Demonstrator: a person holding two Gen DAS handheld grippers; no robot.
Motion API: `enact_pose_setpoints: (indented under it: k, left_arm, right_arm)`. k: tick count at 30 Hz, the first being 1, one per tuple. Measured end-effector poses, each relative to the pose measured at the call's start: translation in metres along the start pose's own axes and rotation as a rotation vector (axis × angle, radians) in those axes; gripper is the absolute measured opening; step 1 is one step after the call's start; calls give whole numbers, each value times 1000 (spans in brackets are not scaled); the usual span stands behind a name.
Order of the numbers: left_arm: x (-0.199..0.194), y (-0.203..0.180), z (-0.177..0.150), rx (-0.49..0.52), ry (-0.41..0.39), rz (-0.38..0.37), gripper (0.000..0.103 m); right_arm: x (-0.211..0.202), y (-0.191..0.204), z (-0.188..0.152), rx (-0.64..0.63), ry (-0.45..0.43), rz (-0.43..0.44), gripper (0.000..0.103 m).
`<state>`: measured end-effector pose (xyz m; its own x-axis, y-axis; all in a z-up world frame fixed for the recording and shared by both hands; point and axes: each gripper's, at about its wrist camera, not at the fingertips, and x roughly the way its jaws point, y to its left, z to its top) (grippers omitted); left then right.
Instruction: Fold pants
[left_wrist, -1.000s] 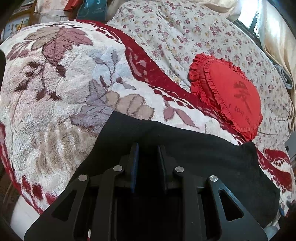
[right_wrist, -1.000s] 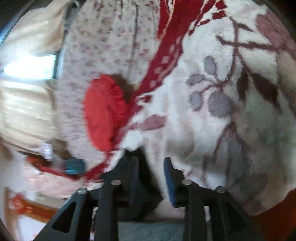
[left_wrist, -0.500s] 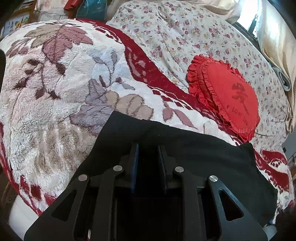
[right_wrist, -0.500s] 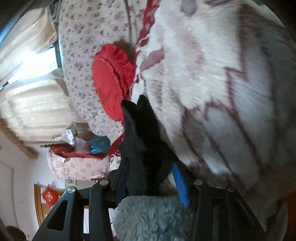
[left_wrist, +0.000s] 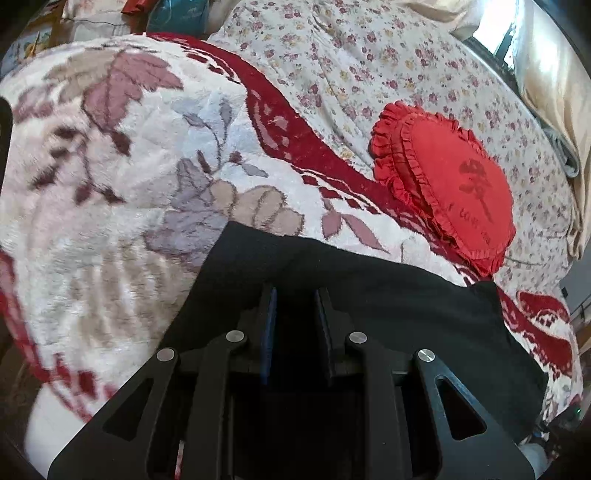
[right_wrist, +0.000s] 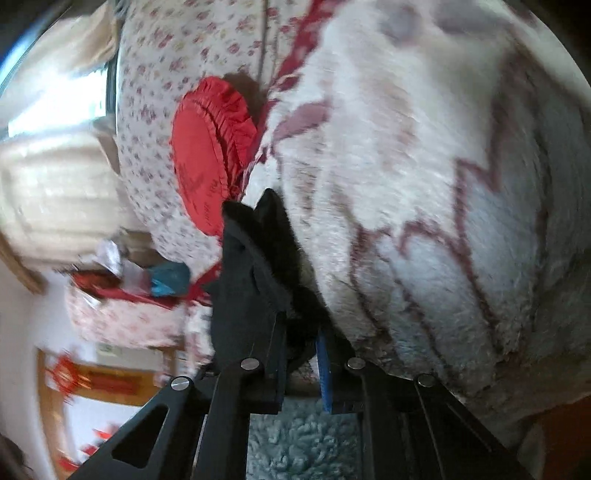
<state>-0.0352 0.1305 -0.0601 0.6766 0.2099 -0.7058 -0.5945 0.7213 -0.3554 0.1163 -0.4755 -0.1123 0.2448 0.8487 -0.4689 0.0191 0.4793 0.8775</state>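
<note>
Black pants (left_wrist: 388, 295) lie spread on the flowered fleece blanket (left_wrist: 122, 177). My left gripper (left_wrist: 293, 295) rests over their near part, jaws close together with black cloth between them. In the right wrist view, my right gripper (right_wrist: 301, 328) is shut on a bunched edge of the pants (right_wrist: 255, 266) and holds it lifted off the blanket (right_wrist: 424, 184). The view there is rolled sideways and blurred.
A red ruffled heart cushion (left_wrist: 450, 181) lies on the floral sheet (left_wrist: 369, 55) just beyond the pants; it also shows in the right wrist view (right_wrist: 207, 151). Bags and bedding (right_wrist: 122, 295) stand past the bed's edge. A pale curtain (left_wrist: 550, 74) hangs at the right.
My right gripper closed on the pants' edge and lifted it while rolling the view. The left gripper stayed in place on the pants.
</note>
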Motion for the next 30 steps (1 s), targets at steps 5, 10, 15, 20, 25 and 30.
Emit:
enact_pose_setpoints:
  k: [5,10,15,20,25,30]
  left_arm:
    - [-42,-5,-9,51,-105,88,46]
    - [-29,13,-40,-9,-50,105,50]
    - [-24,19,-51,-14,-63,114,53]
    - [-8,52,-47,-163,25,20,68]
    - [-11,42,-46,-119,44,59,69]
    - [-14,43,-43,-112,56,50,68]
  right_arm:
    - [-9,53,-7,-207,-41,-96,11]
    - [10,114,-12,-333,-22,-20,11]
    - [74,171,-24,-461,87,31,11]
    - [166,229,-52,-610,237,25,11]
    - [249,241,-91,-727,436,-87,12]
    - [274,218,-103,-696,513,-175,17]
